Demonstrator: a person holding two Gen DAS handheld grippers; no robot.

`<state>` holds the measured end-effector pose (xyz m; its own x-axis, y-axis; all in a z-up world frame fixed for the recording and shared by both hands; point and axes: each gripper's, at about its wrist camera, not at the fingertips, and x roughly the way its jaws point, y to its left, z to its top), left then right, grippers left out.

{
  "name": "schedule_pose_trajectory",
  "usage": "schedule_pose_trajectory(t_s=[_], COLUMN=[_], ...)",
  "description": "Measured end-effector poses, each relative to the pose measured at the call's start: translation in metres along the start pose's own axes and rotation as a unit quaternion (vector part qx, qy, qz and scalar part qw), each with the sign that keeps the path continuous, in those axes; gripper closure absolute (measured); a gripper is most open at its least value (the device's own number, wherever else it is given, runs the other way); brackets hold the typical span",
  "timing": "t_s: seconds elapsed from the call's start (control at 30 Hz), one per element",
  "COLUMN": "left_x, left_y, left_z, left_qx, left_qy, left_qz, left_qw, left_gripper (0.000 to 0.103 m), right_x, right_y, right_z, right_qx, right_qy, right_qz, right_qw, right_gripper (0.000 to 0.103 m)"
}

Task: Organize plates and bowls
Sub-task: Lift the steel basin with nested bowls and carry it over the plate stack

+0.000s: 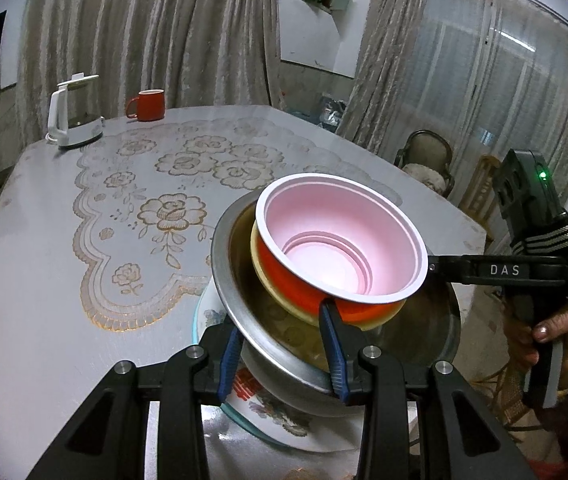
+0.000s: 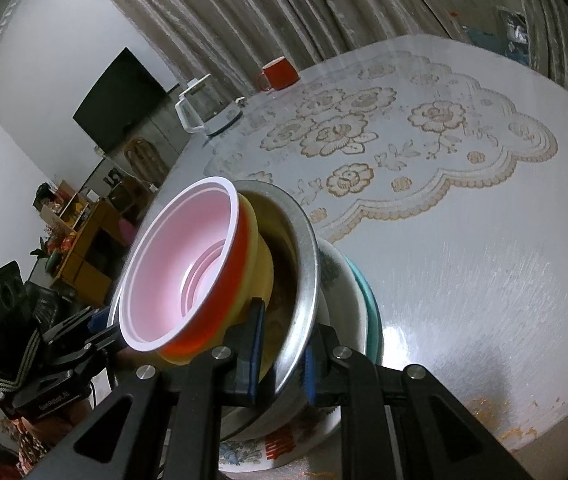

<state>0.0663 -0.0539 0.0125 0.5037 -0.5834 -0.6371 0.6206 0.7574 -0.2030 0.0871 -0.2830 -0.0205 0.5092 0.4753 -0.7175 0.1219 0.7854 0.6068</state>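
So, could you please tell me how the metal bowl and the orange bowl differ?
The metal bowl is wide, shiny steel; the orange bowl is smaller plastic with a pink inside. The metal bowl is gripped at its rim; the orange bowl sits nested inside. Both tilt together.

A nested stack sits at the near edge of the worktop [image 1: 44,280]: a small bowl [image 1: 340,240] inside a second bowl [image 1: 268,280], inside a metal bowl [image 1: 228,264], above a floral bowl [image 1: 276,412]. The left hand-held gripper [image 1: 284,356] and the right hand-held gripper [image 2: 280,360] each straddle the metal bowl's rim on opposite sides. A kettle [image 1: 72,120] and a mug [image 1: 146,105] stand side by side at the far edge, the kettle to the left.
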Motion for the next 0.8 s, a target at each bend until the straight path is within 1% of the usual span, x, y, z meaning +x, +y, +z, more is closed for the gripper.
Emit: schedule_pose_trajectory(t_s=[0.27,0.8], left_x=[0.0037,0.0028], left_y=[-0.002,-0.0046], left_z=[-0.0031,-0.0075], left_qx=[0.001,0.001], left_qy=[0.004,0.007], left_qz=[0.005,0.011], left_qw=[1.0,0.9999], left_gripper=[0.065,0.065], right_x=[0.0047,0.0061], right_y=[-0.0015,-0.0018], right_z=[-0.0022,-0.0063], right_qx=[0.005,0.012], right_qy=[0.008,0.014], right_qz=[-0.007,-0.008], right_qw=[1.0,1.0], right_gripper=[0.086,0.086])
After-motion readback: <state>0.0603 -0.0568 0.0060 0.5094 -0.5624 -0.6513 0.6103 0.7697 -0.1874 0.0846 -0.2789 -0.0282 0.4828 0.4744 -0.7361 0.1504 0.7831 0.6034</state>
